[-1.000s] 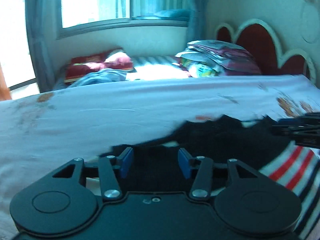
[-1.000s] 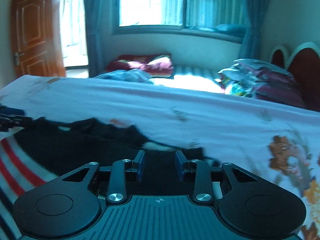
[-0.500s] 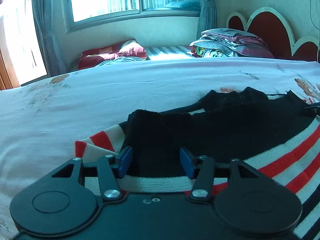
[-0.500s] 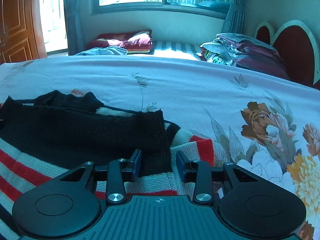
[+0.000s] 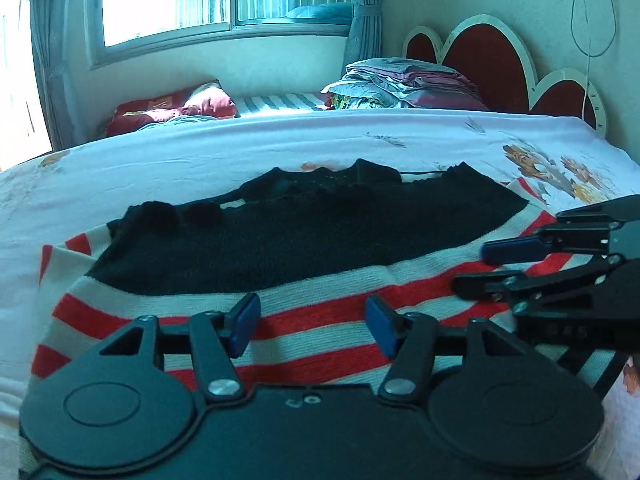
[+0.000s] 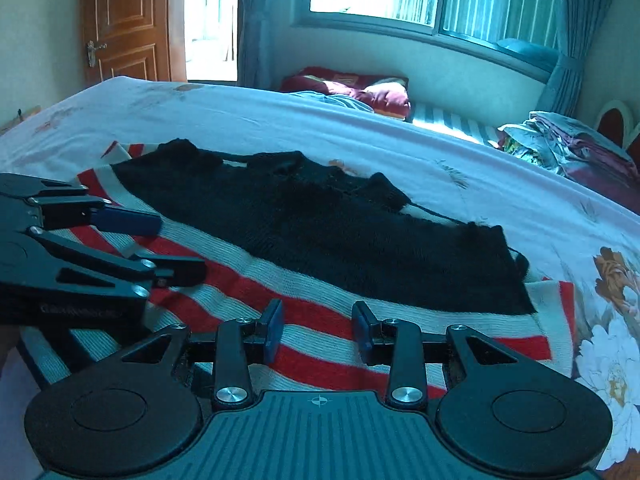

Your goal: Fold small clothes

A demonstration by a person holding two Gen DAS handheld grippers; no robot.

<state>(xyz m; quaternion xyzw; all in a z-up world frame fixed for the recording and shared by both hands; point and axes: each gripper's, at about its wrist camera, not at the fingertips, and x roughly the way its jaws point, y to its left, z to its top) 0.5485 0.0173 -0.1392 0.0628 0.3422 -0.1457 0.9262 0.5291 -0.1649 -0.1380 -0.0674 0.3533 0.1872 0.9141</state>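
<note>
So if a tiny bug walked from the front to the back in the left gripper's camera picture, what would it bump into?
left gripper → red and white stripes → black part of the sweater → flowery bedsheet → maroon pillow → window

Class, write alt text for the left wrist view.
An open left gripper hovers over a black knitted sweater with red and white stripes lying flat on a white floral bedsheet. The right gripper enters from the right, open.
</note>
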